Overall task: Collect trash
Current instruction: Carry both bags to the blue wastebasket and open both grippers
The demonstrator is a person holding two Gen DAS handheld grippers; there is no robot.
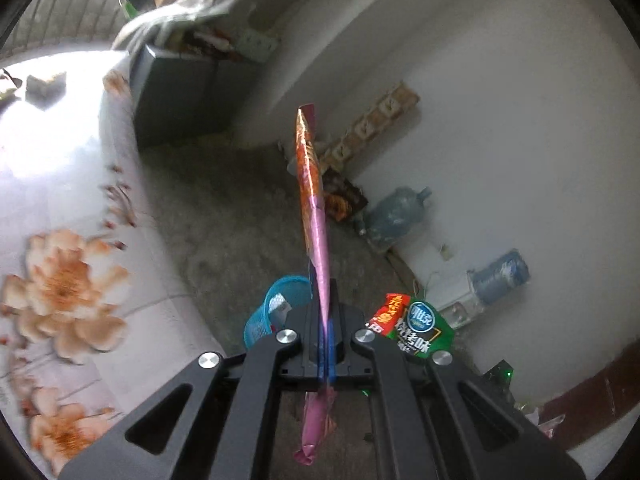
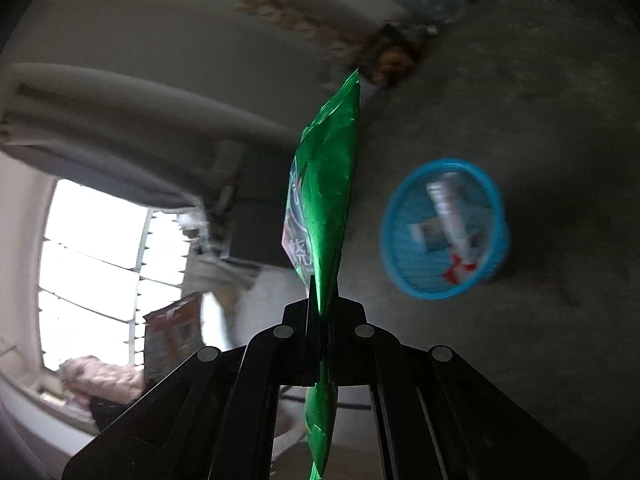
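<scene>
My left gripper is shut on a flat pink and orange snack wrapper, held edge-on in the air beside a floral table. My right gripper is shut on a green snack bag, also edge-on; the same green bag shows in the left wrist view at lower right. A blue mesh basket stands on the grey floor with some wrappers inside, right of the green bag. In the left wrist view the basket sits just below and left of my fingers.
A table with a floral cloth fills the left. A dark cabinet stands by the wall. Two water jugs, a power strip and a dark packet lie along the white wall. A bright window is at left.
</scene>
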